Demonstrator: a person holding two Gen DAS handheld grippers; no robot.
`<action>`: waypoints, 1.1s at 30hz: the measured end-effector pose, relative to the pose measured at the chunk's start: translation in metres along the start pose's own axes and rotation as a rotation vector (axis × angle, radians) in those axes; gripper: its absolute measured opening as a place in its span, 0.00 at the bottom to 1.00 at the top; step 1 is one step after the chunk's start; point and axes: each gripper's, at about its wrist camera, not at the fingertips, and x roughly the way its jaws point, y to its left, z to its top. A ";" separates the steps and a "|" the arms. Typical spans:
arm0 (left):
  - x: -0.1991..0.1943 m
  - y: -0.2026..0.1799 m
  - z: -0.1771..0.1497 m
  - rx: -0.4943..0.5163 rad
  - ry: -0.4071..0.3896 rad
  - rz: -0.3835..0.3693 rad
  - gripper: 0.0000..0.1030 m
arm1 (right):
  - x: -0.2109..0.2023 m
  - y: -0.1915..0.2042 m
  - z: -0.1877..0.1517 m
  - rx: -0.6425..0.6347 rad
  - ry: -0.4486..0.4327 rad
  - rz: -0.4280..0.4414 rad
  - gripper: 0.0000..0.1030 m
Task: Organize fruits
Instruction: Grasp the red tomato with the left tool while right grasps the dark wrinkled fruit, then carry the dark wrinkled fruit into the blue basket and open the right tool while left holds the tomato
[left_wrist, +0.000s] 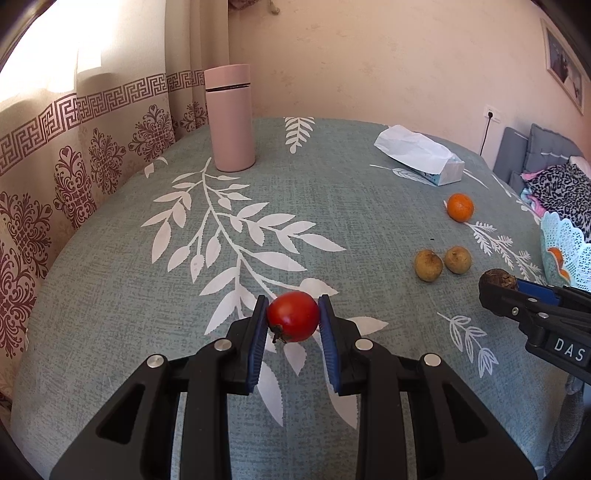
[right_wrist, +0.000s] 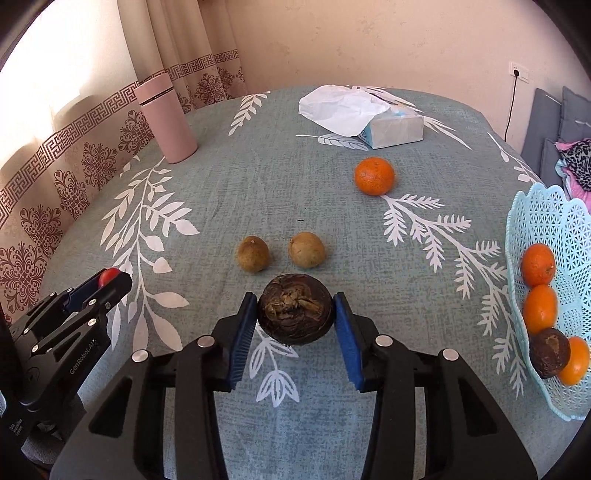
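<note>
My left gripper (left_wrist: 293, 317) is shut on a red tomato (left_wrist: 293, 316) above the tablecloth; it also shows in the right wrist view (right_wrist: 107, 278). My right gripper (right_wrist: 295, 314) is shut on a dark brown wrinkled fruit (right_wrist: 294, 314), also seen in the left wrist view (left_wrist: 498, 279). Two tan round fruits (right_wrist: 253, 253) (right_wrist: 306, 249) lie just beyond it. An orange (right_wrist: 374, 176) lies farther back. A light blue lace basket (right_wrist: 546, 229) at the right holds three oranges (right_wrist: 538, 264) and a dark fruit (right_wrist: 549, 352).
A pink tumbler (right_wrist: 168, 118) stands at the back left near the curtain. A tissue box (right_wrist: 391, 129) with a white sheet lies at the back. The table edge curves at the left and far side. Cushions and clothes lie beyond the right edge.
</note>
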 end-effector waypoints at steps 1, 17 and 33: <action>0.000 -0.001 0.000 0.003 -0.001 -0.001 0.27 | -0.003 -0.001 -0.001 0.004 -0.005 -0.003 0.42; -0.010 -0.019 -0.007 0.061 -0.030 -0.005 0.27 | -0.062 -0.064 -0.010 0.138 -0.130 -0.129 0.42; -0.019 -0.034 -0.013 0.089 -0.034 -0.007 0.27 | -0.098 -0.146 -0.030 0.330 -0.190 -0.274 0.42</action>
